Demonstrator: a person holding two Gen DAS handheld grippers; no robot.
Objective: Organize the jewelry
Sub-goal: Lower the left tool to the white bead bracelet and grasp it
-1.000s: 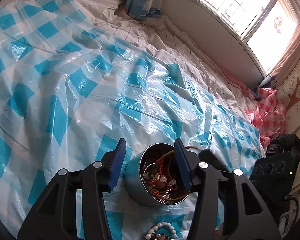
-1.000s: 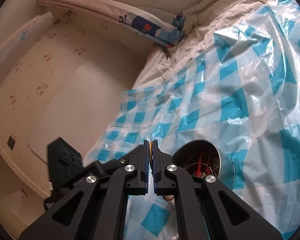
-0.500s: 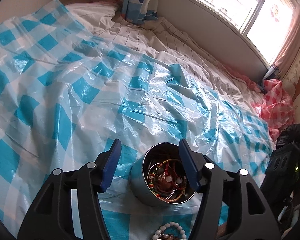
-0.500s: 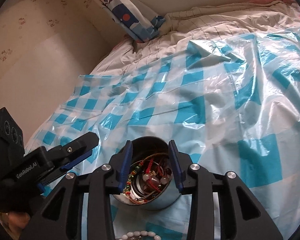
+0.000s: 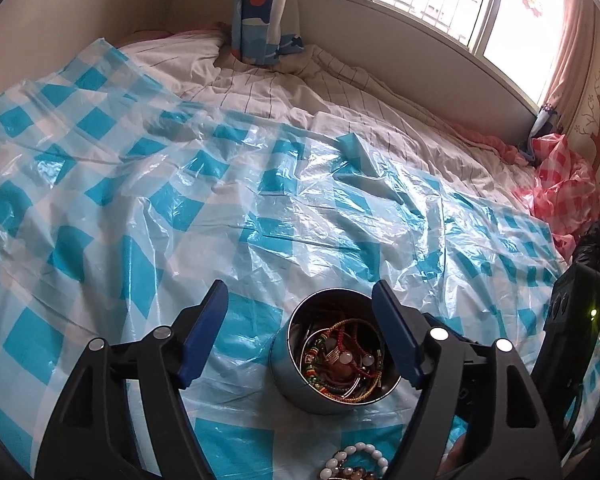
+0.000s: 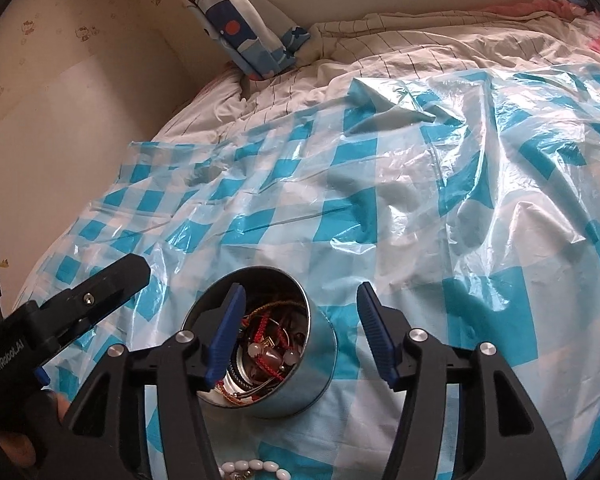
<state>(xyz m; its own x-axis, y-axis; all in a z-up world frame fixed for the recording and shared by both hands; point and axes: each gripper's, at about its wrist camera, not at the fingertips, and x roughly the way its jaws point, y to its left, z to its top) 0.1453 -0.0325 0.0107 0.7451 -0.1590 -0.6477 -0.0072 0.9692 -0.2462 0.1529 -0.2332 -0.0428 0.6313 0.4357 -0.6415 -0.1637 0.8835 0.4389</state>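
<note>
A round metal tin (image 5: 300,376) stands on the blue-checked plastic sheet (image 5: 260,208), filled with a tangle of beaded bracelets and cords (image 5: 342,362). My left gripper (image 5: 300,336) is open and empty, fingers apart above the tin's left side. My right gripper (image 6: 300,336) is open and empty; its left finger (image 6: 224,336) hangs in front of the tin (image 6: 312,364), the right finger beside it. A white bead bracelet (image 5: 356,460) lies on the sheet just in front of the tin and also shows in the right wrist view (image 6: 254,466).
The sheet covers a bed with a striped white cover (image 5: 340,92). A blue patterned pillow (image 5: 260,8) leans at the far wall under a window (image 5: 480,8). A pink checked bag (image 5: 564,184) lies at the far right. The left gripper's body (image 6: 60,328) shows beside the tin.
My right gripper, shut on a beaded cord a second ago, has opened wide over the tin; the cord is no longer between its fingers. My left gripper has opened wider and pulled back slightly.
</note>
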